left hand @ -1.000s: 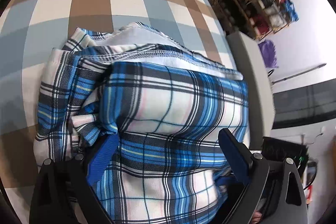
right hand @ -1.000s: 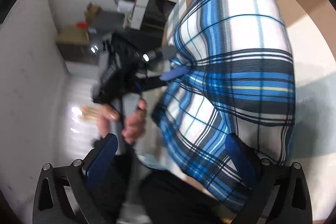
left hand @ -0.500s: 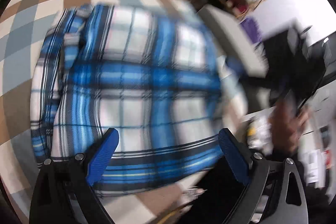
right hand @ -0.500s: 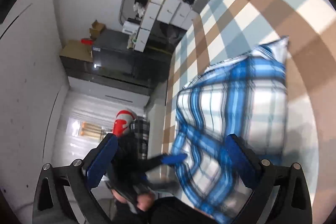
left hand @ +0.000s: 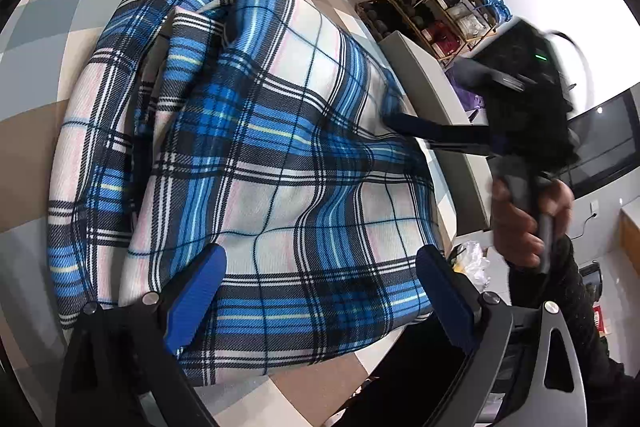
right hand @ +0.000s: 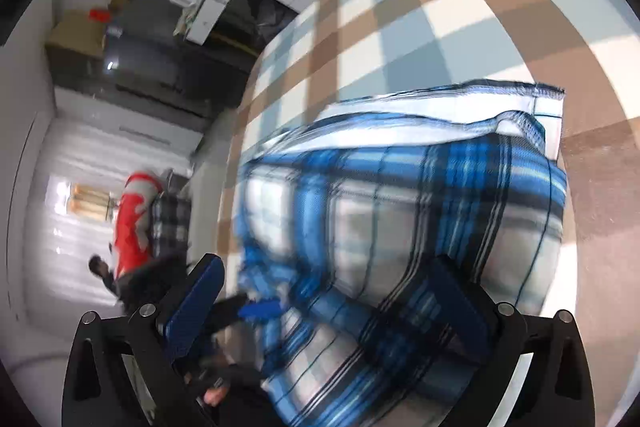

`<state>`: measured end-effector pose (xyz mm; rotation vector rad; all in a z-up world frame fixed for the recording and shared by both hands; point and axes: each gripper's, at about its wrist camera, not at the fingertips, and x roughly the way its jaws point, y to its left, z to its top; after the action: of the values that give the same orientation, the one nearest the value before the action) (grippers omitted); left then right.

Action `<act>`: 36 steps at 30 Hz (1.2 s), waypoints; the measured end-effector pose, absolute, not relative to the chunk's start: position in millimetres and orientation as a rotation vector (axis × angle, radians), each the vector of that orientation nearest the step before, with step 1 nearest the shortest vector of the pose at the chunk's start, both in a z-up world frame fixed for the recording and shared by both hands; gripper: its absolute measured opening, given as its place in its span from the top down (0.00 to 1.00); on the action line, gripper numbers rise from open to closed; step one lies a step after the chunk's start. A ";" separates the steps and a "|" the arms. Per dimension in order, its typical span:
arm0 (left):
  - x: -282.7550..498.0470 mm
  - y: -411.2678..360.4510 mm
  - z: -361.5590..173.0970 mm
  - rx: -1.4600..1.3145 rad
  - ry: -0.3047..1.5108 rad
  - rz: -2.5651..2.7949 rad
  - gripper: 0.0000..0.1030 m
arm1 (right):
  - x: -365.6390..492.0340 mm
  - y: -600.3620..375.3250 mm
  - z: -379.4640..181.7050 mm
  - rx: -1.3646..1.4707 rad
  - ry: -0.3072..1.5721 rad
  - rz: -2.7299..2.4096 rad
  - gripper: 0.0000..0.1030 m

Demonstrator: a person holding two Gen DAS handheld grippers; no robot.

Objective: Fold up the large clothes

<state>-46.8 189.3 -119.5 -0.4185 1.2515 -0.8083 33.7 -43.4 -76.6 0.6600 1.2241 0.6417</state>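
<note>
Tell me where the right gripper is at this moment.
In the left wrist view the right gripper reaches in from the right, its fingertips at the far right edge of the folded plaid garment on the checked tablecloth.

Your folded garment of woven cloth (left hand: 280, 155) is plaid: blue, white and black with thin yellow lines. The tabletop cover (right hand: 460, 11) beneath it is checked brown, cream and grey-blue. Your tongs (left hand: 320, 279) carry blue pads on black frames.
</note>
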 end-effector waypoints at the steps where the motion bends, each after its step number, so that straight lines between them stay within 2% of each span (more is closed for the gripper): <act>1: -45.9 185.9 -119.2 -0.421 1.251 -0.811 0.10 | 21.0 -38.7 -61.9 0.642 1.210 0.720 0.00; 6: -49.8 194.4 -119.7 -0.406 1.249 -0.806 0.10 | -36.6 -23.0 -51.1 0.567 1.294 0.935 0.00; 10: -48.9 187.6 -115.9 -0.420 1.253 -0.792 0.10 | -54.0 -18.7 -113.7 0.611 1.456 0.814 0.00; 12: -47.6 184.1 -115.5 -0.426 1.247 -0.782 0.10 | -54.6 -28.8 -123.0 0.727 1.379 0.825 0.00; 15: -50.8 184.1 -116.4 -0.414 1.242 -0.782 0.10 | -56.6 -29.1 -121.4 0.752 1.356 0.812 0.00; 19: -53.9 183.8 -115.8 -0.389 1.235 -0.780 0.10 | -47.5 -24.7 -92.5 0.672 1.384 0.759 0.02; 23: -54.1 180.3 -114.7 -0.359 1.237 -0.776 0.10 | -4.1 -36.3 -20.3 0.710 1.118 0.800 0.00; 27: -52.2 180.6 -114.1 -0.371 1.243 -0.778 0.10 | 50.3 -17.6 -11.5 0.801 1.111 0.804 0.00; 34: -51.4 183.6 -115.0 -0.372 1.245 -0.806 0.10 | 116.1 44.4 -106.5 0.813 1.386 0.656 0.00; 36: -50.3 185.9 -115.9 -0.377 1.248 -0.809 0.10 | 117.8 46.8 -114.8 0.791 1.388 0.637 0.00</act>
<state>-50.3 185.9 -115.9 -0.3771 1.2479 -0.8091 117.8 46.8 -114.8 0.7907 1.3881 0.6367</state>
